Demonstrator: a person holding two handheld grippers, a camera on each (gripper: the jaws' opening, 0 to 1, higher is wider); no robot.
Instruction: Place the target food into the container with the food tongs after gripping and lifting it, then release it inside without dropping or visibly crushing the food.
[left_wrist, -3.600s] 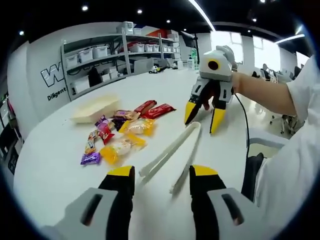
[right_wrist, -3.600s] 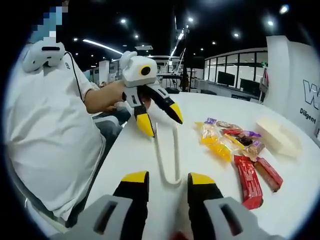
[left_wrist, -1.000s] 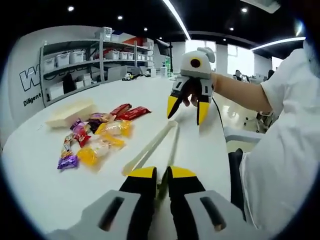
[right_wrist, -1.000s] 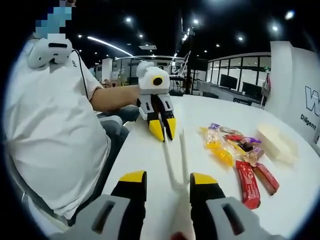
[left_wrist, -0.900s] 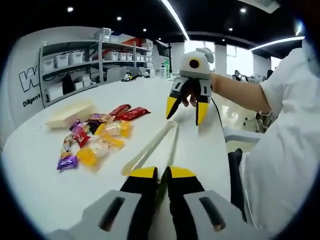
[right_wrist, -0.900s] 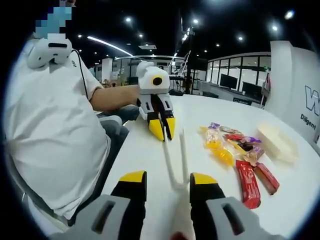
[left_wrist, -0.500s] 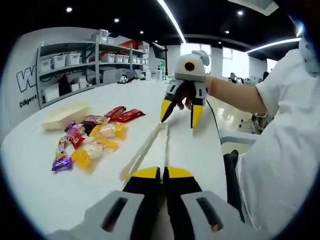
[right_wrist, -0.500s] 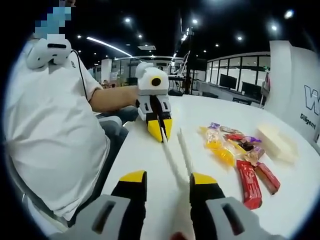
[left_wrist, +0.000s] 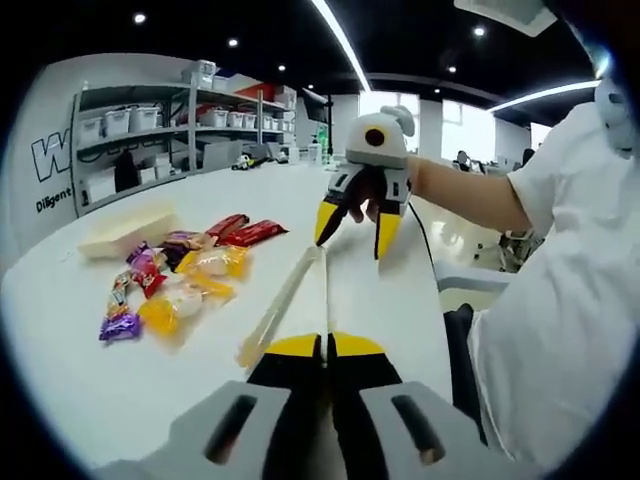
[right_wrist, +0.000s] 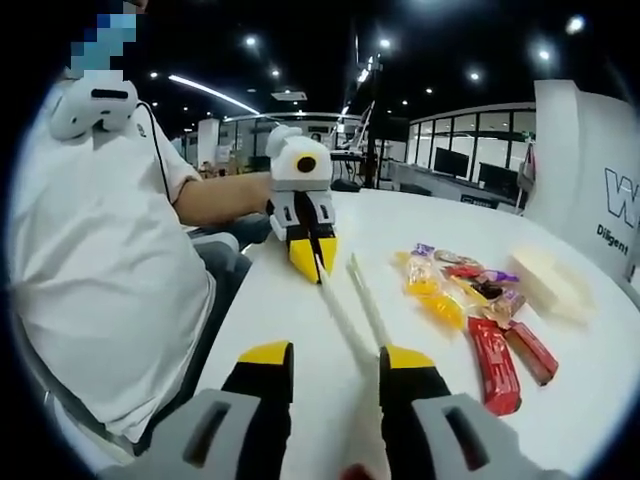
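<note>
Pointing fwd: tongs (left_wrist: 285, 300), L gripper (left_wrist: 325, 352)

tongs (left_wrist: 283, 303) cream | container (left_wrist: 128, 228) cream | table (left_wrist: 90, 380) white

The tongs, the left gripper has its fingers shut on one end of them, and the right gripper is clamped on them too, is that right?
Not quite. The left gripper does have its fingers shut on one end of the tongs, but the right gripper is open, hanging above them with its fingers spread, as the left gripper view shows.
</note>
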